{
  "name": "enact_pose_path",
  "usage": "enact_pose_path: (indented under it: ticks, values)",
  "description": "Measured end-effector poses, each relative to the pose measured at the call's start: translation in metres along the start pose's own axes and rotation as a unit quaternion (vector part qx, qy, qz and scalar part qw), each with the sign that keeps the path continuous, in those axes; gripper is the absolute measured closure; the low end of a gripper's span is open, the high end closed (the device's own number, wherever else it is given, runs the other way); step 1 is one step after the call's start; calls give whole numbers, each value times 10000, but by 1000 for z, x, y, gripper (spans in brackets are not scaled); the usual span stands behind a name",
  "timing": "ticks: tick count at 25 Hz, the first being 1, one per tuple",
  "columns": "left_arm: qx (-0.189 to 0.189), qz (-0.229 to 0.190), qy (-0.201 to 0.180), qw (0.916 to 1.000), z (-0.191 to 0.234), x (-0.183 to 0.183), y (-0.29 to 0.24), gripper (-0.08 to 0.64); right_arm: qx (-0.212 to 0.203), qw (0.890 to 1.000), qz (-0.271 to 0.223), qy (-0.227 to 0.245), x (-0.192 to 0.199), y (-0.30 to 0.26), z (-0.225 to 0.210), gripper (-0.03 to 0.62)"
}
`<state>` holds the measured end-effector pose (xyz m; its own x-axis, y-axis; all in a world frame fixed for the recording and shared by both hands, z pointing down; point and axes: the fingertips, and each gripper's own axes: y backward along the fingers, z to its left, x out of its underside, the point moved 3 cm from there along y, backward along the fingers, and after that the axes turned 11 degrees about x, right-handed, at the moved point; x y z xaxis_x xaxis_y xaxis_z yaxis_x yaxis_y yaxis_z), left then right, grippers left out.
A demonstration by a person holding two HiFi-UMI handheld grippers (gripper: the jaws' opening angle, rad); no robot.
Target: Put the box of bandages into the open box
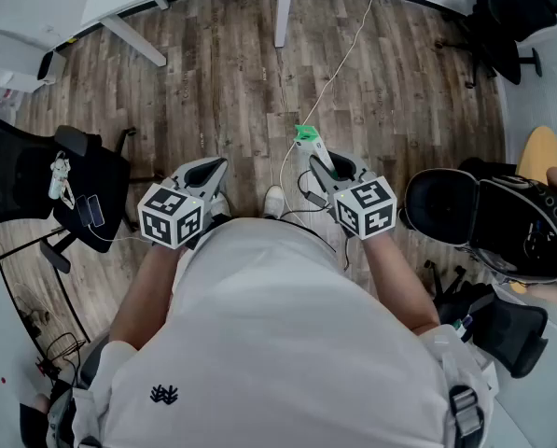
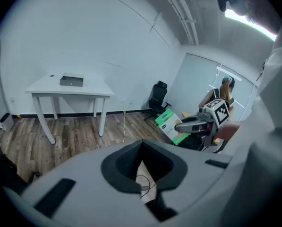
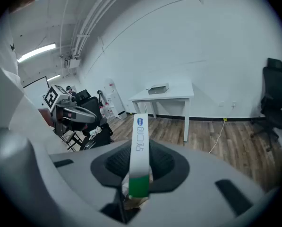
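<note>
I stand on a wood floor with a gripper in each hand. My right gripper is shut on the box of bandages, a flat green and white carton. It stands edge-on between the pads in the right gripper view and shows side-on from the left gripper view. My left gripper is shut and holds nothing. Far across the room, a low grey open box lies on a white table; the box also shows in the right gripper view.
A black office chair stands at my left and an open black bag at my right. A white cable runs over the floor ahead. Another chair stands by the far wall. A person is behind the right gripper.
</note>
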<state>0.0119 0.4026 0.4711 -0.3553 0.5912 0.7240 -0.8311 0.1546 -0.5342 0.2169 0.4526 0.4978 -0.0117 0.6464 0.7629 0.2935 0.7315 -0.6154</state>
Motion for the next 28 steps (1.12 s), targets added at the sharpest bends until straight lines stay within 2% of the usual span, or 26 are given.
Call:
enact_pose_path:
  ticks: [7, 13, 20, 28]
  values:
    - [-198, -173, 98, 9996, -3, 1, 8, 557, -83, 10000, -3, 51, 0, -5, -6, 506]
    - [-230, -168, 254, 9993, 16, 3, 14, 557, -31, 9999, 106, 28, -7, -23, -8, 506]
    - [135, -197, 85, 9997, 57, -28, 1, 557, 161, 9996, 175, -182, -33, -47, -6, 506]
    - [487, -347, -78, 9982, 122, -76, 10, 557, 335, 9991, 194, -167, -97, -101, 10, 506]
